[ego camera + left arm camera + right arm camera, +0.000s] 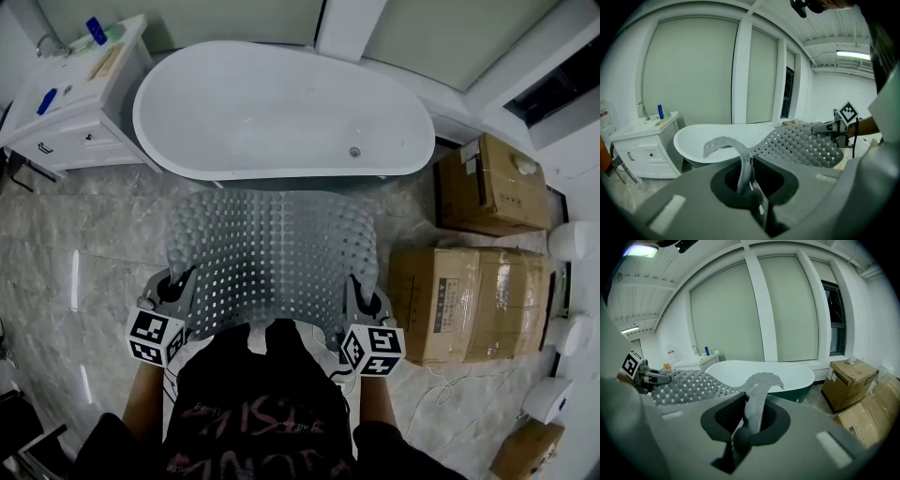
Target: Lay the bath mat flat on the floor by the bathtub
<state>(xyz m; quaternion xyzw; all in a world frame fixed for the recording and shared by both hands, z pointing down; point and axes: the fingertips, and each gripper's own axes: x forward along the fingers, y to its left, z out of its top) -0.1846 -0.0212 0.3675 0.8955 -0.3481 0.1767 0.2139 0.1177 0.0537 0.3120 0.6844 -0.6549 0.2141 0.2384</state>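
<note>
A grey perforated bath mat (270, 255) hangs spread between my two grippers, in front of the white bathtub (281, 112). My left gripper (175, 286) is shut on the mat's near left corner, and my right gripper (361, 298) is shut on its near right corner. In the left gripper view the mat's edge (746, 168) is pinched between the jaws and the mat (801, 145) stretches right toward the other gripper. In the right gripper view a curled corner of the mat (757, 399) sticks up from the closed jaws, with the tub (764, 371) behind.
A white vanity cabinet (70, 94) stands left of the tub. Cardboard boxes (469, 300) sit on the marble floor to the right, with another box (492, 183) behind them. Marble floor (84, 281) shows left of the mat. The person's legs are below the mat.
</note>
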